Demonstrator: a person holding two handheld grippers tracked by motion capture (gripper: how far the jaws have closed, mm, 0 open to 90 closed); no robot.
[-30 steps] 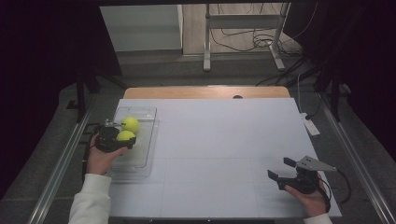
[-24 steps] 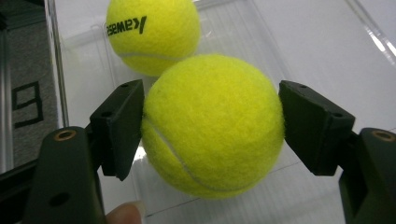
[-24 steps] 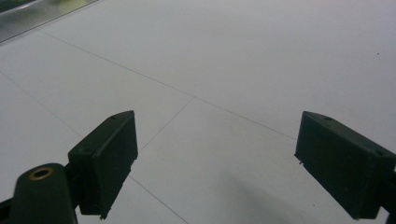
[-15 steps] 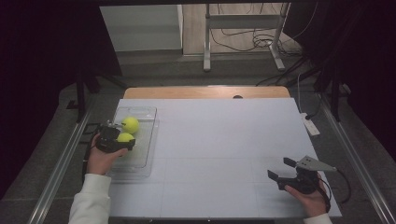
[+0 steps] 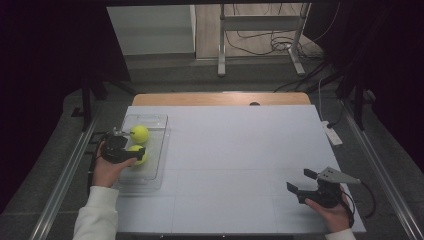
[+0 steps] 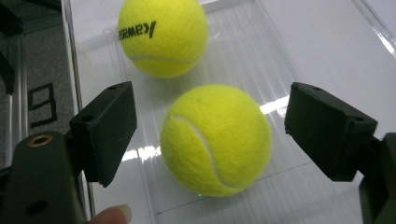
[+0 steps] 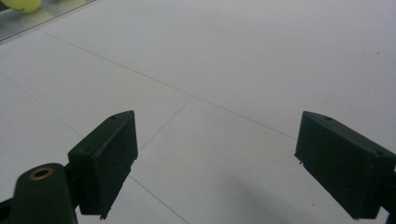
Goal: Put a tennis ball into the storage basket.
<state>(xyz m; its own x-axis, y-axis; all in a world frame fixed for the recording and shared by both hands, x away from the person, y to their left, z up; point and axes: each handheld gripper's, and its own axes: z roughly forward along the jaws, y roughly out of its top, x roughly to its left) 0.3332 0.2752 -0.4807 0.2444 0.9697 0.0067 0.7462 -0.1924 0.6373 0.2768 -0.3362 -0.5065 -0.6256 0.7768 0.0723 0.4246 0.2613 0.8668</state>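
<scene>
Near ball [image 6: 215,140]: in the clear tray [image 5: 150,176] at the table's left, between spread jaws (lined up for gripping).
Left gripper [image 6: 210,135]: open, not touching.
Right gripper [image 5: 303,185]: open, idle near right.

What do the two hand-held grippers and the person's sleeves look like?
Both are black. The left hand-held gripper has two blocky black jaws and a brass-coloured ring on its body. The right hand-held gripper carries a grey three-cornered plate on top and trails a dark cable. The sleeves are white.
</scene>
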